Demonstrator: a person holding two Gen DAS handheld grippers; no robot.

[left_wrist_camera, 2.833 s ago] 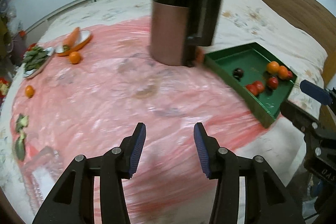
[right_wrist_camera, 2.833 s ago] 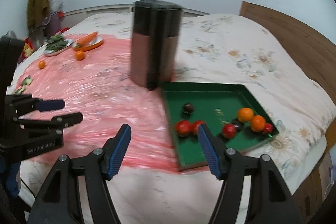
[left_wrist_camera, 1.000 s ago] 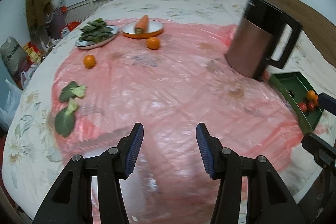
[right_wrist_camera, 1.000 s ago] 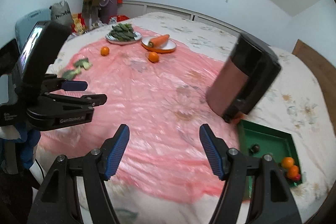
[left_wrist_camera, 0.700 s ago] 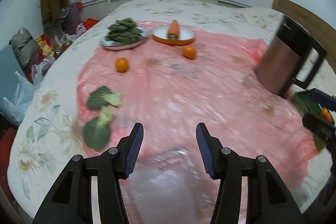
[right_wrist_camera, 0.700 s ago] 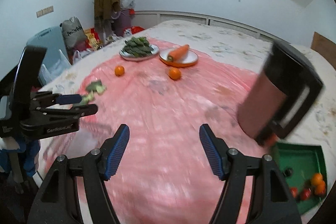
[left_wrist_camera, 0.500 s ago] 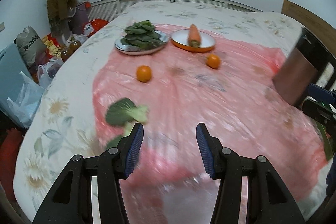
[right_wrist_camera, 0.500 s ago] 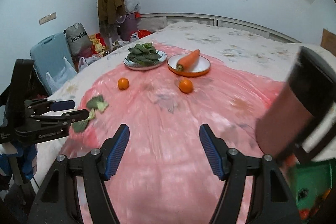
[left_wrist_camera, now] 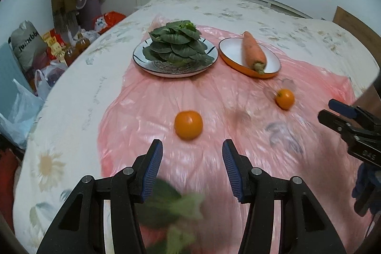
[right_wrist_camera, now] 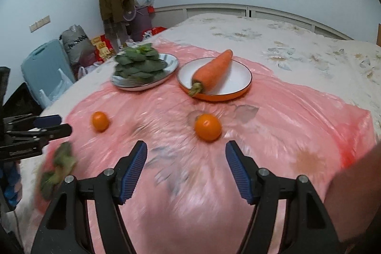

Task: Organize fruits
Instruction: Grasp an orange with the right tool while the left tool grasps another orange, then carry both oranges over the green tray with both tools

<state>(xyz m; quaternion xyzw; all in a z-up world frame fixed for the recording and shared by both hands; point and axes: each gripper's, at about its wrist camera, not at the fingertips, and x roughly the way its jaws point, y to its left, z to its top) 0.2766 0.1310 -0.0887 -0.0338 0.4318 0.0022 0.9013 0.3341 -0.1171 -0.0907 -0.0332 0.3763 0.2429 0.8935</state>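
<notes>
Two oranges lie loose on the pink plastic sheet (left_wrist_camera: 214, 92). One orange (left_wrist_camera: 188, 125) sits just ahead of my left gripper (left_wrist_camera: 192, 166), which is open and empty; this orange also shows in the right wrist view (right_wrist_camera: 100, 121). The other orange (right_wrist_camera: 208, 127) sits just ahead of my right gripper (right_wrist_camera: 186, 171), which is open and empty; it shows in the left wrist view (left_wrist_camera: 284, 99) too. The green fruit tray is out of view.
A plate of leafy greens (left_wrist_camera: 175, 49) and an orange-rimmed dish (left_wrist_camera: 270, 63) with a carrot (left_wrist_camera: 253, 52) stand at the back. A loose green leaf (left_wrist_camera: 171, 208) lies under my left gripper. A brown jug's edge (right_wrist_camera: 357, 194) is at the right. Bags clutter the floor (left_wrist_camera: 35, 56) at the left.
Both grippers have swung left, away from the green tray and the brown jug, and moved in close to the two oranges. Both stay open and empty.
</notes>
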